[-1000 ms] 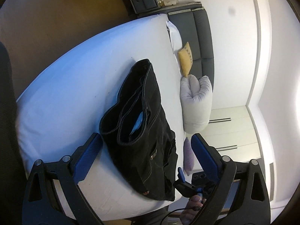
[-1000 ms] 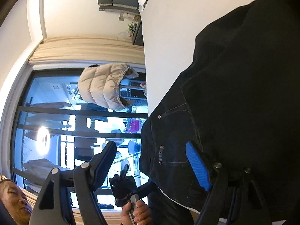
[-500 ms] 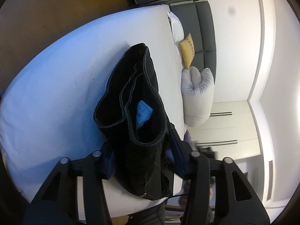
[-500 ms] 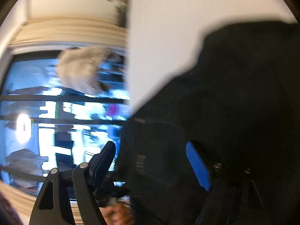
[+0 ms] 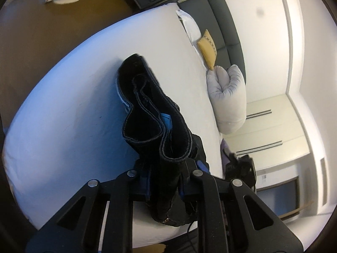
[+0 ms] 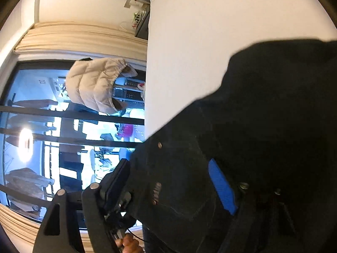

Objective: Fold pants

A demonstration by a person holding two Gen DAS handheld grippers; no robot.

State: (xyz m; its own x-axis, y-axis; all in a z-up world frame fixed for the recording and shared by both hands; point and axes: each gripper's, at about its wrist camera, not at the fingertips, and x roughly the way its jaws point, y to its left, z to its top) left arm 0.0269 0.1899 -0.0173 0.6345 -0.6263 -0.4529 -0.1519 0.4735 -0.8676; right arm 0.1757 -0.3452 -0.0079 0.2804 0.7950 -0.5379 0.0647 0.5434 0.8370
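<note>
Black pants (image 5: pixel 155 126) lie bunched on the white bed (image 5: pixel 63 116), near its edge, with part of the fabric hanging over that edge. The waistband end stands raised off the mattress, its stitched hems forming open loops with a blue label showing inside.

Left gripper (image 5: pixel 164 181): the jaws have just been closing and now stand narrow, clamped on a thick fold of the pants; cloth fills the gap between the blue pads and hangs below them.

Right gripper (image 6: pixel 168 181): the jaws stand wide. The pants (image 6: pixel 263 137) lie between and under them, a riveted pocket area in the gap; the blue pad rests against the cloth, the dark pad sits at the cloth's edge. No clamping is evident.

A grey pillow (image 5: pixel 228 97) and a yellow cushion (image 5: pixel 207 49) lie by the bed's far side.
</note>
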